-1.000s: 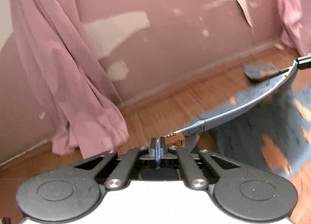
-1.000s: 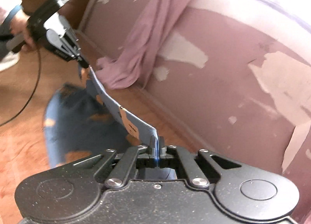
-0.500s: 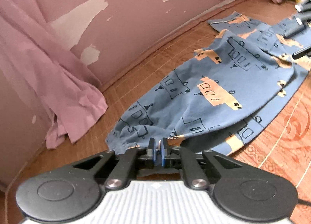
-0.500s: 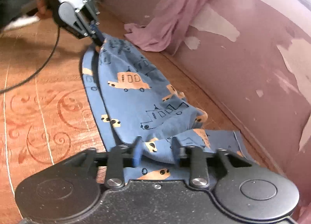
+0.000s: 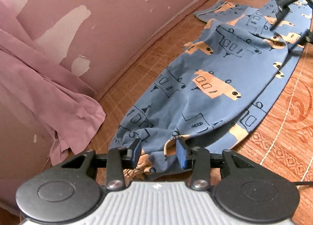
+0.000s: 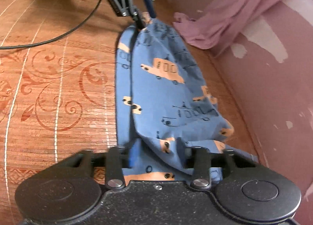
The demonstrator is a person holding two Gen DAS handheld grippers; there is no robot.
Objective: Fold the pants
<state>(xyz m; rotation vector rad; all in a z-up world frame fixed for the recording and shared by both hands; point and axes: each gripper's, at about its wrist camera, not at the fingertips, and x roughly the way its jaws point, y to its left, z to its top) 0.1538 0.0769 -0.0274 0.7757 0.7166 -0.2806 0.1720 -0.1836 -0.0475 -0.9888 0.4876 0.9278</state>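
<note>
Both tongs have parted since the earlier frame: left tongs (image 5: 158,153) stand open over one end of the blue printed pants (image 5: 211,80), which lie folded lengthwise on the patterned floor (image 6: 49,88), and right tongs (image 6: 158,156) stand open over the other end.

Left gripper (image 5: 158,153) low, fingers spread wide apart, blue pads facing inward, nothing clamped. Right gripper (image 6: 157,155) likewise low, fingers parted wide, not pinching. Each gripper shows at the far end of the other's view.
</note>
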